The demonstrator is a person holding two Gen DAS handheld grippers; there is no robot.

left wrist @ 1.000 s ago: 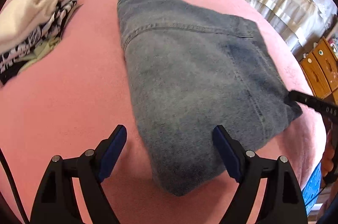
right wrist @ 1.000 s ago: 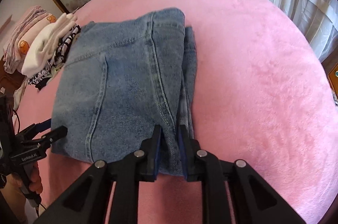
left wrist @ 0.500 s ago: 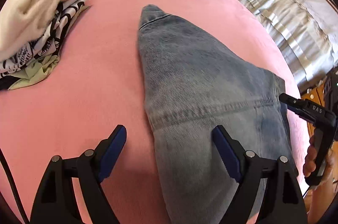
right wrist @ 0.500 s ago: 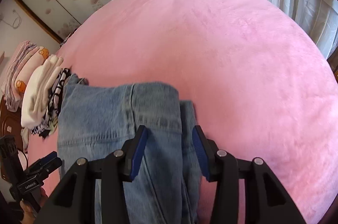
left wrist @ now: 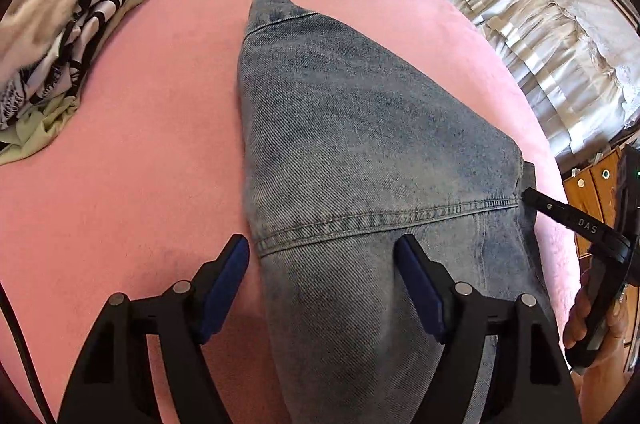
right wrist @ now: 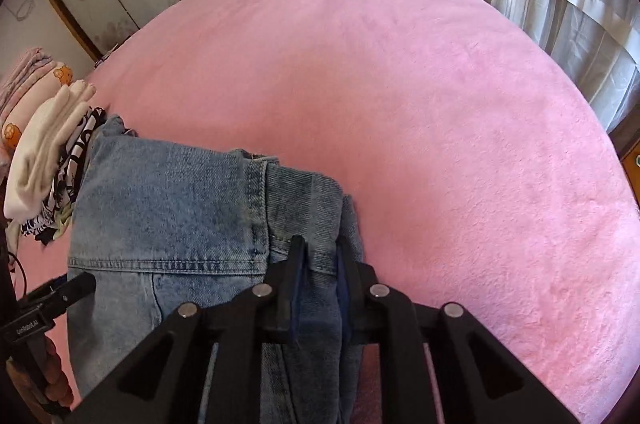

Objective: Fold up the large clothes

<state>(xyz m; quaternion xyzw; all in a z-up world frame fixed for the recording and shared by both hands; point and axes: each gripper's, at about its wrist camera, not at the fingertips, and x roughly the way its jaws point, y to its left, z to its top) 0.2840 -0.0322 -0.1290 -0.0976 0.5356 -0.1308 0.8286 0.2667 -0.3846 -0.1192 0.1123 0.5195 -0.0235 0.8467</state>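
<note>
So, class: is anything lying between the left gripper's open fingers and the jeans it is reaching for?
Nothing visible does. The left gripper sits right over the near left edge of the jeans, its jaws closing with denim between them and only pink bedspread beside. The stack of folded clothes lies off to the far left.

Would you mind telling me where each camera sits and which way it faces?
Left wrist: on the left gripper, looking steeply down at the jeans; its jaws are closing astride the denim edge; a hand holds the right gripper.
Right wrist: on the right gripper, looking down across the pink bed; its jaws are closing on a denim fold.
Shared: jeans, bed, folded clothes pile.
</note>
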